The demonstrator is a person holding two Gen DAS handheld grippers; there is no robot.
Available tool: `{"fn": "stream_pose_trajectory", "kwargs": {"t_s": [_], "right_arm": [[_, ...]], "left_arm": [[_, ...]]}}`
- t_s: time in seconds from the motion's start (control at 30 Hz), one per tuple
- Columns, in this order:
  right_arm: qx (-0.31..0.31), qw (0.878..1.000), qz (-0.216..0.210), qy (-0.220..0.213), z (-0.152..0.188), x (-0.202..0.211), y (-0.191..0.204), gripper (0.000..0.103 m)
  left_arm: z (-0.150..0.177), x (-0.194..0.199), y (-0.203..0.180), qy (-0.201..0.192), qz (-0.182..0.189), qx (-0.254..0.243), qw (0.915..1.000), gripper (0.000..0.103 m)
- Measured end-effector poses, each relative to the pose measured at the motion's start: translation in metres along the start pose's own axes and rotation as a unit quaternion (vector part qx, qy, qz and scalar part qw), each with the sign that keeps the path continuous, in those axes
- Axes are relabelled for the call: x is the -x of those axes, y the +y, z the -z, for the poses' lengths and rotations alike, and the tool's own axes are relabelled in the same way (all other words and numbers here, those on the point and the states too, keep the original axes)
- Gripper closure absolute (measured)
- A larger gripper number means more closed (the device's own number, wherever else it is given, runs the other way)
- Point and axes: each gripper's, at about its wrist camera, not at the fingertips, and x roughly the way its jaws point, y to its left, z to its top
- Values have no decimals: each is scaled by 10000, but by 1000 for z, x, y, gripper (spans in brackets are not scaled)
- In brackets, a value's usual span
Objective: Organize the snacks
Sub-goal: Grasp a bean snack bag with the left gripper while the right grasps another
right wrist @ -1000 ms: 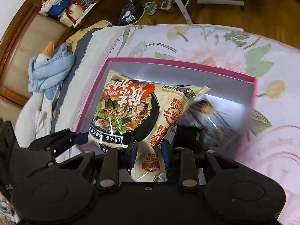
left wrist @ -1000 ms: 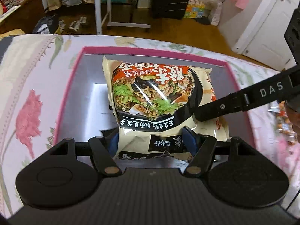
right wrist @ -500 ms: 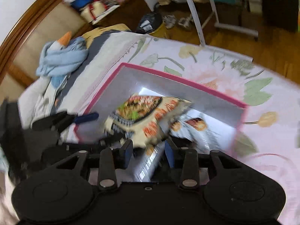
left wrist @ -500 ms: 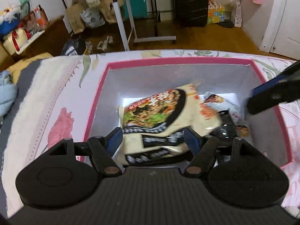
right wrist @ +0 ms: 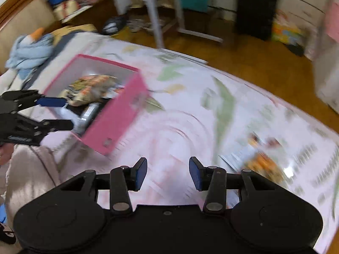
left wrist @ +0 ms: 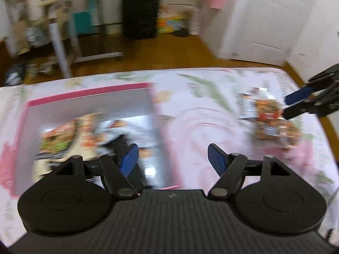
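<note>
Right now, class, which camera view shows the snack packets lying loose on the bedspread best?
The left wrist view: the loose snack packets lie mid-frame on the floral bedspread, beside the right hand-held gripper. The right wrist view shows them more blurred, partly behind its own fingers.

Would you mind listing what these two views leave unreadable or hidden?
- Snack packets on the bedspread: motion blur in both views; count and print unreadable.
- Noodle bag in the pink box: blurred, text unreadable.
- Box contents beneath the bag: covered by it, and by the left gripper in the left wrist view.
- Person: only a sleeve, cut by the right wrist view's left edge.
</note>
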Motion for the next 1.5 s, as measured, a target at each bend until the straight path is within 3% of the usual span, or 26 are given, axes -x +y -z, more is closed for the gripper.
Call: {"fn": "stream_pose_trajectory", "kwargs": {"t_s": [0.2,0.5,0.63,0.73,0.9,1.03,1.07,1.17,1.4,1.5], "right_arm": [[-693,9973,230,-102,44,1,-53,53],[-1281,9878,848,-275,76,-31,-106,49],[-1636,9831,771,-295,84,-48,-127,49],[-1805,9805,671,-388,90,-61,-134,49],[-2119,9745,332,-656,103,-76,-141,50],[-2353,9683,146,-830,112,-83,-150,53],[-2378,9672,80,-892,114,-85,-151,54],[-2358,9673,36,-929,116,-84,-150,60],[-2475,9677,-63,-472,123,-70,-136,62],[-2514,9674,-172,-252,127,-64,-123,55]], "left_arm": [[-13,-50,-61,188,658,-322,9971,32],[-20,-150,-125,467,1372,-478,9883,33],[-17,-196,-141,549,1553,-446,9853,33],[-14,-216,-155,379,1289,-628,9889,33],[-15,-241,-165,656,1790,-534,9802,33],[-13,-252,-177,801,2177,-462,9716,32],[-13,-255,-179,916,2345,-361,9671,24],[-11,-253,-188,894,2236,-381,9698,24],[0,-227,-194,1242,2412,-364,9618,27],[6,-211,-195,1448,2438,-338,9583,27]]}}
